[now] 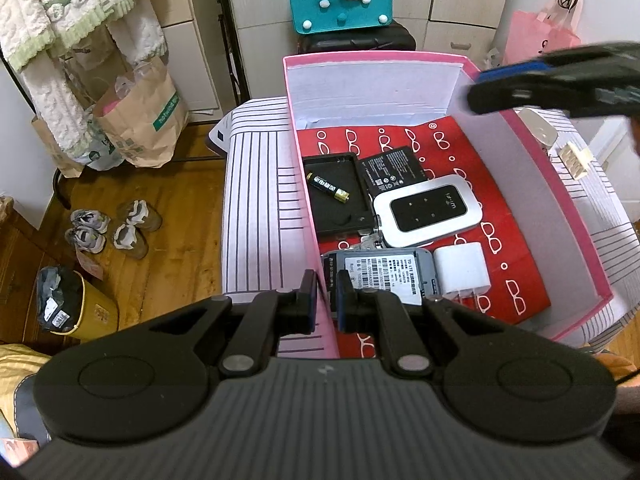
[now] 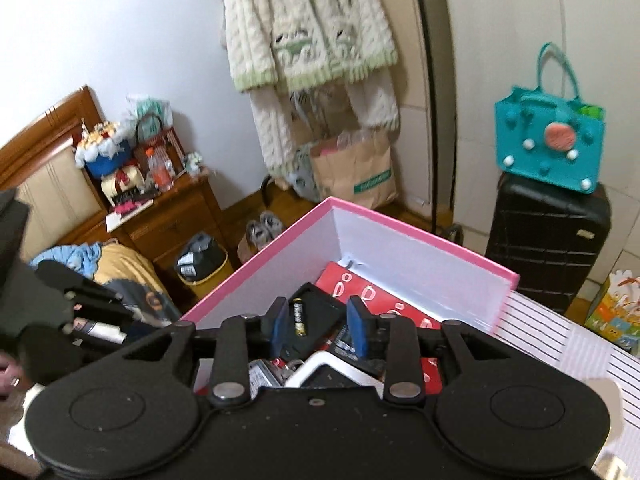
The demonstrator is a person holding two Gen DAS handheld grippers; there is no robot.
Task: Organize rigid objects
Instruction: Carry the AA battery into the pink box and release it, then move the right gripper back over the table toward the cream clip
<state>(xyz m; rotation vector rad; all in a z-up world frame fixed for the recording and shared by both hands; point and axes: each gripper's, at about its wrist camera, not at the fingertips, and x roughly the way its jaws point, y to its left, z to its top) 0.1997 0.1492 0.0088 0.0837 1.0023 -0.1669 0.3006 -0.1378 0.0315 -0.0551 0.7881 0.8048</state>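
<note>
The left claw (image 1: 325,300) pinched the near left wall of the pink box (image 1: 308,216). The right claw (image 2: 318,330) hung spread and empty above it. A battery (image 1: 328,187) lay in a black tray (image 1: 340,196) inside, far left.

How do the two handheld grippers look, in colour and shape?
Both are matte black: the left gripper and the right gripper each have two round discs, silver-riveted link bars and blue finger pads. The left body is ribbed.
</note>
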